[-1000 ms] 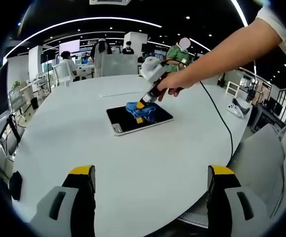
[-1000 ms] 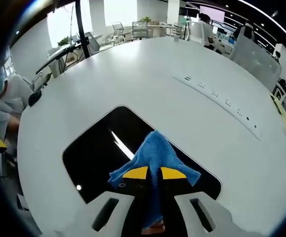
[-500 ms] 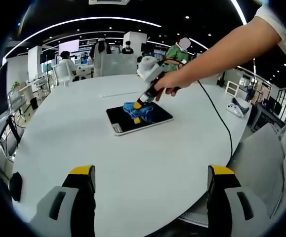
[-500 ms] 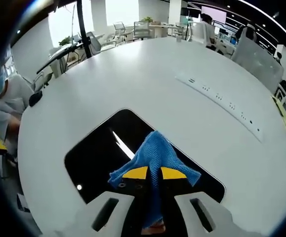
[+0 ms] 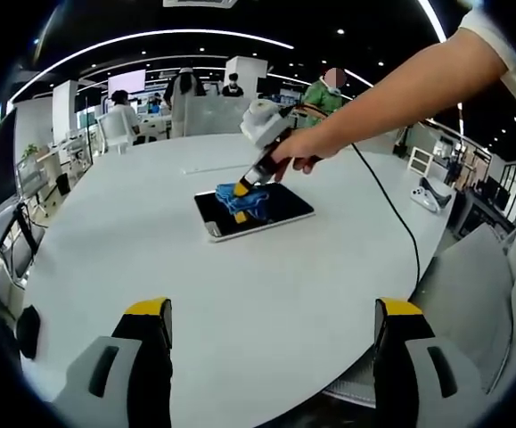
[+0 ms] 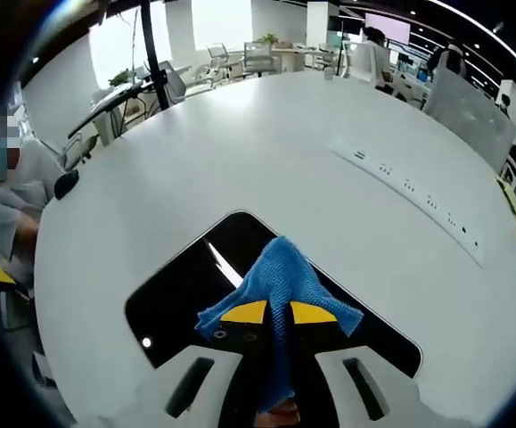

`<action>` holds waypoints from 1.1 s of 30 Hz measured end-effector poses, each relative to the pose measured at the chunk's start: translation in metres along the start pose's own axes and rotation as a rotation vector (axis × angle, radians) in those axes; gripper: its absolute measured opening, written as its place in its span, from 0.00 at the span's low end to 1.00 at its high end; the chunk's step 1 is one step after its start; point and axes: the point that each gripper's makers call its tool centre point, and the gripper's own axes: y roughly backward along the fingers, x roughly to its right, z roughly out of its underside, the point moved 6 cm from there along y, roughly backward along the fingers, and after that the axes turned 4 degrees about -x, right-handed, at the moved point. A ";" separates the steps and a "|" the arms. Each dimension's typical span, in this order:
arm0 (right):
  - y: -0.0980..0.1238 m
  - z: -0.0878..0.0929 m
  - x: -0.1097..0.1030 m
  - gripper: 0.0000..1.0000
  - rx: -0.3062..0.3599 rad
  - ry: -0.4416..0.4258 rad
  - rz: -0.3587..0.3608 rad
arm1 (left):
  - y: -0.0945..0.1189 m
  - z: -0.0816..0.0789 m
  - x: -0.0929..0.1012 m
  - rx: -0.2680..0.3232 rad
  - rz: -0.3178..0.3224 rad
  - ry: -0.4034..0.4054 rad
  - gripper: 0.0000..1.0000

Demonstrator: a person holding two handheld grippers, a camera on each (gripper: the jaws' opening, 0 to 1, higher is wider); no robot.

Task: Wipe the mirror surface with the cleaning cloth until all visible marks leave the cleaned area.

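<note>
A dark rectangular mirror (image 5: 271,213) lies flat on the round white table (image 5: 240,294). In the right gripper view the mirror (image 6: 186,290) runs across the lower middle, with a bright streak of reflected light on it. My right gripper (image 6: 278,313) is shut on a blue cleaning cloth (image 6: 275,276) and presses it against the glass. In the left gripper view that right gripper (image 5: 241,186), held by a person's hand, stands over the cloth (image 5: 244,201) at the mirror's far left part. My left gripper (image 5: 274,312) is open, low and near the table's front edge, far from the mirror.
A black cable (image 5: 391,201) trails across the table from the right gripper toward the right edge. A strip of small sockets (image 6: 409,189) is set in the tabletop beyond the mirror. People, chairs and desks stand behind the table. A white device (image 5: 429,193) lies at the right.
My right gripper has slid the cloth across the mirror toward its far left part. The left gripper has stayed still and open.
</note>
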 end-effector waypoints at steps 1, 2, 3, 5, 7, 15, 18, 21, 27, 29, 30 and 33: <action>-0.001 -0.001 -0.001 0.03 0.002 0.001 -0.001 | 0.000 0.000 0.000 0.001 -0.001 0.001 0.95; -0.003 -0.002 -0.001 0.03 0.002 0.004 -0.001 | 0.000 0.000 0.000 0.001 0.000 0.003 0.95; -0.004 -0.003 -0.002 0.03 0.005 0.002 -0.003 | 0.001 0.000 0.000 0.000 -0.002 0.003 0.95; -0.003 -0.004 -0.005 0.03 0.006 0.005 -0.003 | 0.001 0.001 -0.001 -0.001 -0.003 0.004 0.95; -0.004 -0.006 -0.008 0.03 0.009 0.005 -0.005 | 0.002 0.002 -0.001 0.000 -0.004 0.005 0.95; -0.004 -0.009 -0.013 0.04 0.013 0.006 -0.010 | 0.003 0.003 -0.001 -0.001 -0.006 0.008 0.95; -0.005 -0.009 -0.014 0.04 0.015 0.008 -0.011 | 0.003 0.003 -0.002 0.002 -0.008 0.011 0.95; -0.006 -0.011 -0.016 0.04 0.019 0.004 -0.010 | 0.003 0.003 -0.003 0.001 -0.009 0.010 0.95; -0.006 -0.013 -0.021 0.04 0.025 0.012 -0.011 | 0.004 0.004 -0.003 0.000 -0.010 0.013 0.95; -0.008 -0.016 -0.023 0.04 0.029 0.006 -0.013 | 0.004 0.005 -0.004 0.001 -0.011 0.015 0.95; -0.010 -0.016 -0.023 0.04 0.029 0.007 -0.012 | 0.004 0.005 -0.003 0.000 -0.010 0.016 0.95; -0.011 -0.018 -0.025 0.04 0.034 0.009 -0.013 | 0.004 0.006 -0.003 -0.001 -0.010 0.016 0.95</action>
